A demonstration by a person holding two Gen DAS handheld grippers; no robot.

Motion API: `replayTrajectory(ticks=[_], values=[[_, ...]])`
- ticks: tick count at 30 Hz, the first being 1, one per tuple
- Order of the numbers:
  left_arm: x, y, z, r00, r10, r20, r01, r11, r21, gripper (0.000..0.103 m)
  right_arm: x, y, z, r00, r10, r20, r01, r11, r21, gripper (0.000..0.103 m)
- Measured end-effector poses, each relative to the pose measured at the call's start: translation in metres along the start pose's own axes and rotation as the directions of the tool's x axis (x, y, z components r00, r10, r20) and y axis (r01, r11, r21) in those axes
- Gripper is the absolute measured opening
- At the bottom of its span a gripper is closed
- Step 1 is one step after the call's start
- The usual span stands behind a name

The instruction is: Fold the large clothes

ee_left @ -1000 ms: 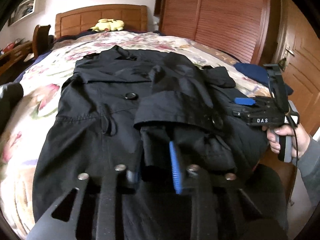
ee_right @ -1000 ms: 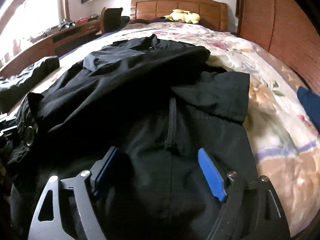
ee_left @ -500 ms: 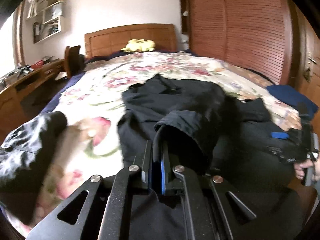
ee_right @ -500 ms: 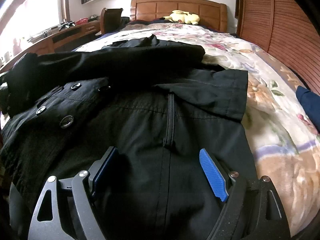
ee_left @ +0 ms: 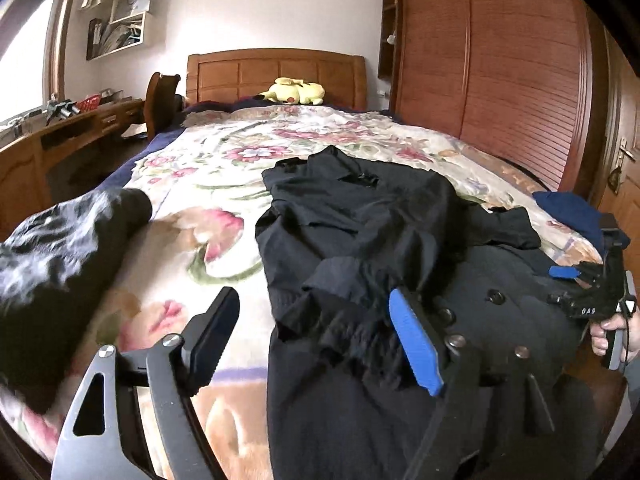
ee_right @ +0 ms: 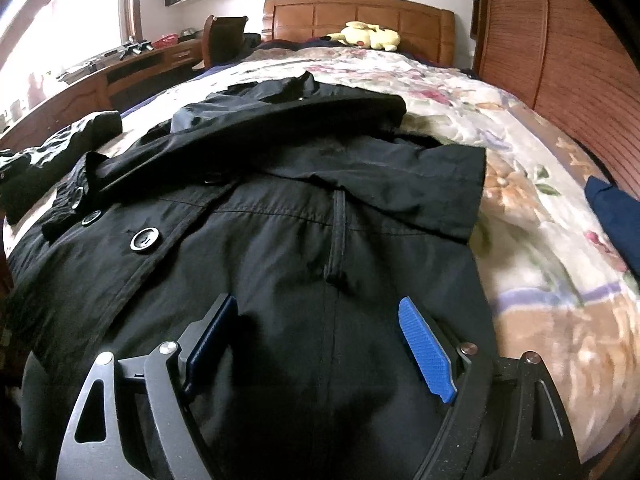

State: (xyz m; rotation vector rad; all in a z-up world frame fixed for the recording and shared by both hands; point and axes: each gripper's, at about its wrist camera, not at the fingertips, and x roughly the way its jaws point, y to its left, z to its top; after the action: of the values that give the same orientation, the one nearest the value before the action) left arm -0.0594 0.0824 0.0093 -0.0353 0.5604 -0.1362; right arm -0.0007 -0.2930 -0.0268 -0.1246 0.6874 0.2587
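A black coat (ee_left: 400, 240) lies spread on the floral bed (ee_left: 208, 184). The left gripper (ee_left: 316, 332), at six o'clock, has just been opening its jaws, releasing the sleeve. The right gripper (ee_right: 320, 348) hovers over the coat, jaws wide and empty.

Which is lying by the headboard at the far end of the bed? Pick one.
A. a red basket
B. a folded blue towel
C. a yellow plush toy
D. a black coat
C: the yellow plush toy lies against the wooden headboard, while the black coat lies at the near end of the bed.
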Motion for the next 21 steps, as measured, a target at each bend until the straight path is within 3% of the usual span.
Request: replayTrajectory(ticks=[6,12,21], values=[[-0.013,0.007,-0.014,1.000,0.004,0.014,-0.003,0.999,-0.037,0.078,-0.023,-0.006,-0.005,0.999,-0.022,0.032,0.022,1.000,-0.015,0.084],[-0.014,0.012,-0.028,0.999,0.047,-0.004,-0.047,0.999,-0.012,0.078,-0.040,-0.011,-0.011,0.997,-0.058,0.055,0.060,0.998,-0.029,0.084],[-0.001,0.018,-0.048,0.996,0.069,-0.053,-0.069,0.998,-0.006,0.078,-0.039,-0.018,-0.019,0.995,-0.093,0.025,0.094,0.995,-0.020,0.084]])
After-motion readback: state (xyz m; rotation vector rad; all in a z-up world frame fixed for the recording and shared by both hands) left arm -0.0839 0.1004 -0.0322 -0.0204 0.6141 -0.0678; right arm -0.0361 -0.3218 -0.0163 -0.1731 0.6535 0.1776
